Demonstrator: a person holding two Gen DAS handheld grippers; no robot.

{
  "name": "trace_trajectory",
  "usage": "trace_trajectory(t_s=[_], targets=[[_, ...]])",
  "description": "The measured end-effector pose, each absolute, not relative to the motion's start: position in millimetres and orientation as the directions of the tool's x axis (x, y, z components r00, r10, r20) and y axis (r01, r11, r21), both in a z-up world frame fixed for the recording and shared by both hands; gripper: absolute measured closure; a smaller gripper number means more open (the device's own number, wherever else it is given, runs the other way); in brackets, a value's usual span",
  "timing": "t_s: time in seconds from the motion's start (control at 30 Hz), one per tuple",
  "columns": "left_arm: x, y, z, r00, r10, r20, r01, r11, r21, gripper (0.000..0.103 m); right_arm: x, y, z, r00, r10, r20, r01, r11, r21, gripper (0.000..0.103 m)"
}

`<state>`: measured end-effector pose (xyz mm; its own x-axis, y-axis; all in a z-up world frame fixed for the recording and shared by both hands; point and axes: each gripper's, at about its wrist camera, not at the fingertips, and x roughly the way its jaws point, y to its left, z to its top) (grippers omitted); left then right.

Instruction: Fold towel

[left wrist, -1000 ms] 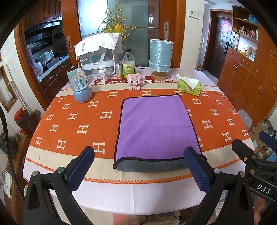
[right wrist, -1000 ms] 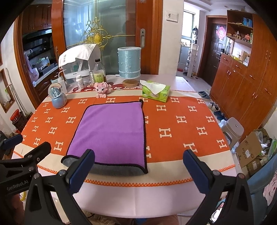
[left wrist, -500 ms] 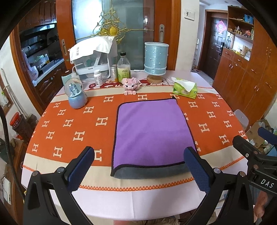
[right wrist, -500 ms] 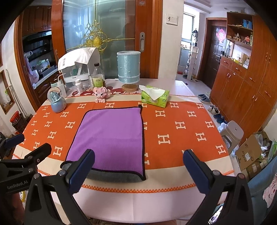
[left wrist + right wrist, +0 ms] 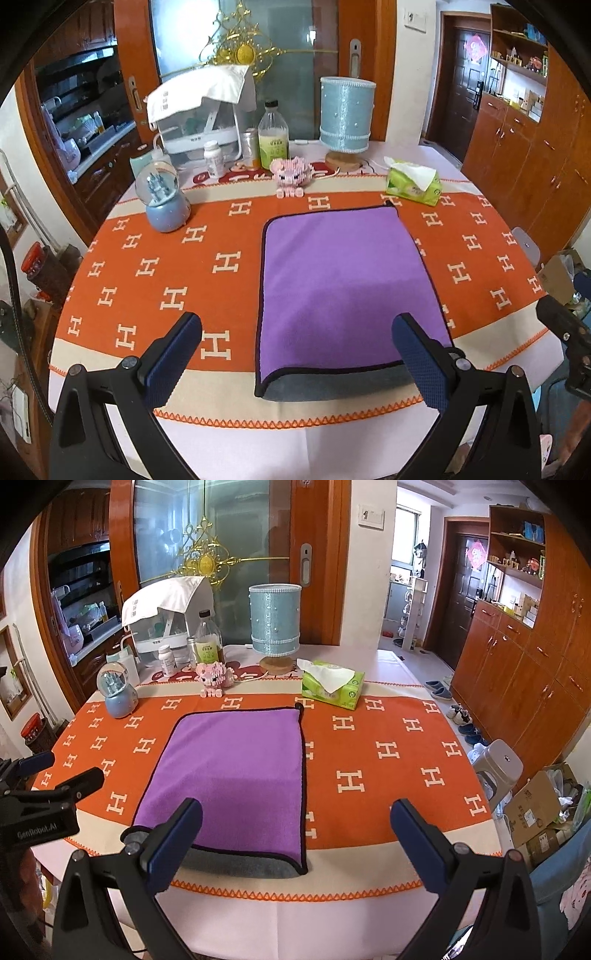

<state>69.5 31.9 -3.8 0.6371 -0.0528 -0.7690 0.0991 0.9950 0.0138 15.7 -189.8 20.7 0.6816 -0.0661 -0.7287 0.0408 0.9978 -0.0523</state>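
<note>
- Over the near edge of the table (image 5: 295,443), left wrist view: left gripper (image 5: 295,363) spread wide, blue pads (image 5: 173,360) apart, holding nothing, touching nothing.
- Between those fingers and beyond: purple towel (image 5: 343,280), folded, lying flat on the orange tablecloth (image 5: 147,266), grey underlayer showing along its near edge, that edge close to the table's near edge.
- Toward the far edge: snow globe (image 5: 164,201) at far left, pink toy pig (image 5: 291,173), blue lamp (image 5: 347,114), green tissue box (image 5: 413,186) just beyond the towel's far right corner.
- At the right border: part of the right gripper (image 5: 565,325), off the table's right side.
- Right wrist view, again above the near edge: right gripper (image 5: 295,843) equally wide open, empty, clear of the cloth.
- Towel (image 5: 232,771) left of centre, left pad overlapping its near left corner in the picture; contact not judgeable.
- At the left border: left gripper (image 5: 48,786), fingers parted, empty.
</note>
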Motion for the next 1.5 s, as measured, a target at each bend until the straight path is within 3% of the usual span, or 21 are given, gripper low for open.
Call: trace_trajectory(t_s=[0.3, 0.57, 0.8, 1.07, 1.3, 1.5], targets=[[80.1, 40.5, -32.6, 0.643, -0.07, -0.763, 0.175, 0.983, 0.057, 0.003, 35.6, -194.1, -17.4, 0.638, -0.037, -0.769, -0.007, 0.999, -0.054, 0.001], [94.8, 62.3, -69.2, 0.565, -0.195, -0.802, 0.226, 0.971, -0.077, 0.003, 52.4, -207.6, -64.5, 0.543, 0.052, -0.838, -0.072, 0.997, 0.015, 0.016], [97.6, 79.3, -101.2, 0.537, -0.228, -0.812, 0.283, 0.956, -0.081, 0.006, 56.4, -216.6, -91.6, 0.499, 0.12, -0.858, -0.149, 0.988, 0.052, 0.024], [101.1, 93.7, -129.5, 0.456, -0.312, -0.833, 0.379, 0.915, -0.135, 0.02, 56.6, -217.2, -109.2, 0.455, 0.197, -0.868, -0.279, 0.958, 0.071, 0.031], [99.8, 89.9, -141.7, 0.393, -0.378, -0.839, 0.467, 0.867, -0.172, 0.025, 57.6, -213.3, -123.3, 0.408, 0.248, -0.879, -0.373, 0.923, 0.088, 0.035], [99.0, 77.5, -147.5, 0.346, -0.399, -0.849, 0.529, 0.831, -0.175, 0.037, 62.5, -208.3, -134.5, 0.363, 0.28, -0.889, -0.428, 0.897, 0.108, 0.049]])
